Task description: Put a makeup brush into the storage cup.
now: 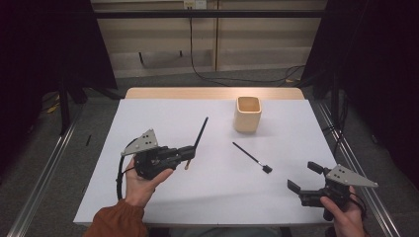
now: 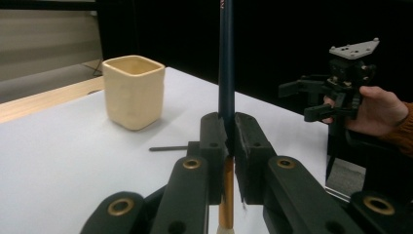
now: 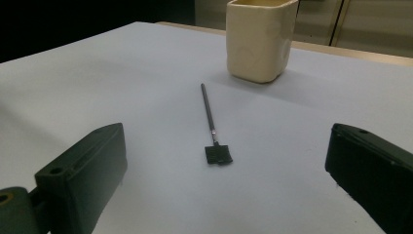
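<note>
Left gripper is clamped on a dark-handled brush, lifted off the white table, handle angled toward the cream cup. Right gripper hovers with jaws spread wide. A second small black brush lies flat between them, near the cup.

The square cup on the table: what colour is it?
The cup is cream, plain and unpatterned; the right gripper view shows it best.

left gripper: black, brass-ringed screw holes on its linkage arms, grey three-cornered plate, looped black cable at lower left of the high view
right gripper: black, grey plate with small holes
sleeve: rust-orange, bottom edge
</note>
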{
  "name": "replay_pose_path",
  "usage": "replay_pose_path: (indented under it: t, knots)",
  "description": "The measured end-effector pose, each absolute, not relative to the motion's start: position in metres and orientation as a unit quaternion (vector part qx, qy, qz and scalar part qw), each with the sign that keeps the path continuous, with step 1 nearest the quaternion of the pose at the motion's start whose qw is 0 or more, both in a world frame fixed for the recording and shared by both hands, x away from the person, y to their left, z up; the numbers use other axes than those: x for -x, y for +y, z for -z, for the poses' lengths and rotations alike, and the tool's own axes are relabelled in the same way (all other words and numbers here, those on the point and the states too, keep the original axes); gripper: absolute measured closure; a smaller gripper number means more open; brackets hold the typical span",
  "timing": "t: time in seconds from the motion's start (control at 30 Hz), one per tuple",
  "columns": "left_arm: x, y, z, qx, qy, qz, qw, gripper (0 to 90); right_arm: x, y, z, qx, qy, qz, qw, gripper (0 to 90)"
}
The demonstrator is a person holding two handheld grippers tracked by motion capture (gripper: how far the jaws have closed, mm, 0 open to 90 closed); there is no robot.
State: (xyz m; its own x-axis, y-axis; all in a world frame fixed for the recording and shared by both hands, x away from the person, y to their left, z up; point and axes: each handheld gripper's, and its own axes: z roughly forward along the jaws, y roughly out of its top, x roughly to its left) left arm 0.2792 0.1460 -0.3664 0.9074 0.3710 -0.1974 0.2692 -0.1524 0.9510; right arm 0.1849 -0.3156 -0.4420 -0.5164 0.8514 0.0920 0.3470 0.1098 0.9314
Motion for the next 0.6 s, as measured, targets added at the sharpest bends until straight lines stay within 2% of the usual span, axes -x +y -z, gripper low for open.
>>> replay_pose_path:
  t: [0.6]
  knots:
    - [-0.293,0.099,0.362,-0.788,0.165,0.003,0.593,83.5,-0.185,-0.315,0.442,-0.422,0.706,-0.513,0.244,1.0]
